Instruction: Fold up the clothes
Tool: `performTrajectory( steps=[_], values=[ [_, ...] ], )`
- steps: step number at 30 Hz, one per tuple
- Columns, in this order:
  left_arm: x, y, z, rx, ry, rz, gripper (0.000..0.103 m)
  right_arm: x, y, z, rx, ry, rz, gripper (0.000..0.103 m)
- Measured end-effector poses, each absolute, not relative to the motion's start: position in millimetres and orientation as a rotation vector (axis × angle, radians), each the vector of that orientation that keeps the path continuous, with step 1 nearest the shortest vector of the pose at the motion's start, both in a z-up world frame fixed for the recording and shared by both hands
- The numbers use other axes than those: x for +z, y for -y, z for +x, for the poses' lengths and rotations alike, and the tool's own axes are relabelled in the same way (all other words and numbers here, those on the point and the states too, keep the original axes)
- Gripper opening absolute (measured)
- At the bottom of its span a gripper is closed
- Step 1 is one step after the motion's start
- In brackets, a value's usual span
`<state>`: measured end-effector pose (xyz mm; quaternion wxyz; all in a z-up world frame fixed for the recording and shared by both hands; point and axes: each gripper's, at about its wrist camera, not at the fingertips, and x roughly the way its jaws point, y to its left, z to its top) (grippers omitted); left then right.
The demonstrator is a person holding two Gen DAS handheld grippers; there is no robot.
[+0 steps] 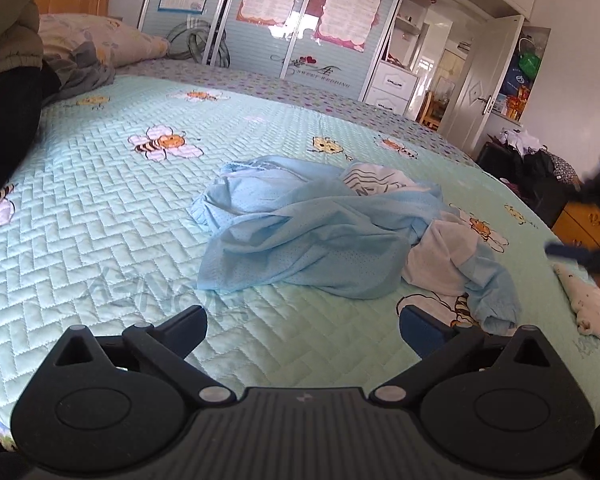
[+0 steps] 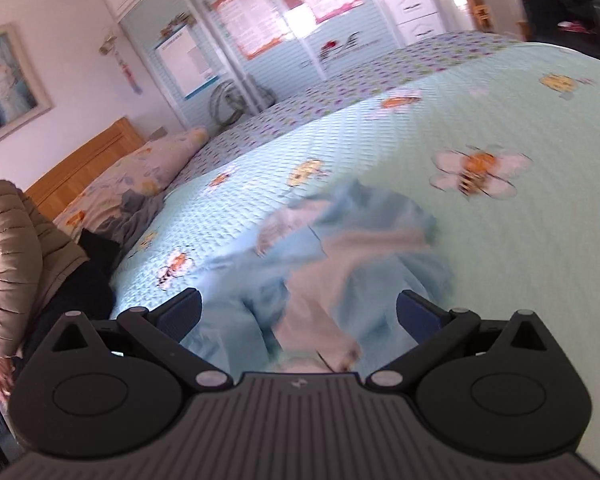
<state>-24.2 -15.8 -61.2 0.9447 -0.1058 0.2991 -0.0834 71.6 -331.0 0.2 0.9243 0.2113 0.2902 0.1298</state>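
While both tools hang empty over the bed, the job is to pick good grab points on the heap. Nearest in the left wrist view, the left gripper [image 1: 303,326] stands spread wide with only the quilted bee bedspread [image 1: 100,240] between its fingers. Just beyond it lies the light blue garment [image 1: 300,236], crumpled in a loose mound in the middle of the bed, with a white printed piece [image 1: 374,186] tucked into its far side; whether that is lining or a second item I cannot tell. The right gripper [image 2: 298,312] is also spread, hovering close above the same blurred cloth, nothing pinched. A sound start, I judge, is to find a hem or shoulder edge on each side, pinch only one layer, then lift and draw apart to flatten it. Farther off sit the pillow [image 1: 100,36] and wardrobe [image 1: 260,20].
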Motion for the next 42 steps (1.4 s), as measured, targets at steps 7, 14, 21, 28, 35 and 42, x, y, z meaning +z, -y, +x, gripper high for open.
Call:
performTrajectory(
  steps=[7,14,21,28,35,42],
  values=[
    [-70.3,32.8,-35.6,-0.109,-0.477,-0.104,0.102,32.6,286.1,139.1,0.381,-0.621,0.337,0.103],
    [-77.5,36.5,-45.2,-0.078,-0.323,0.011,0.102,14.1,184.0,184.7,0.530,-0.725,0.219,0.103],
    [-85.9,23.1,-33.1,-0.108,-0.373,-0.036,0.102,-20.9,94.4,222.7,0.371,-0.700,-0.110,0.096],
    [-89.6,6.2,-24.7,-0.109,-0.458,-0.131,0.102,-56.4,56.7,234.7,0.256,-0.683,-0.366,0.072],
    [-84.9,-2.5,-26.7,-0.143,-0.446,-0.193,0.102,-67.4,50.0,247.3,0.245,-0.653,-0.479,0.067],
    [-85.0,-7.9,-27.0,-0.146,-0.463,-0.218,0.102,-71.2,37.8,259.8,0.197,-0.652,-0.566,0.005]
  ],
)
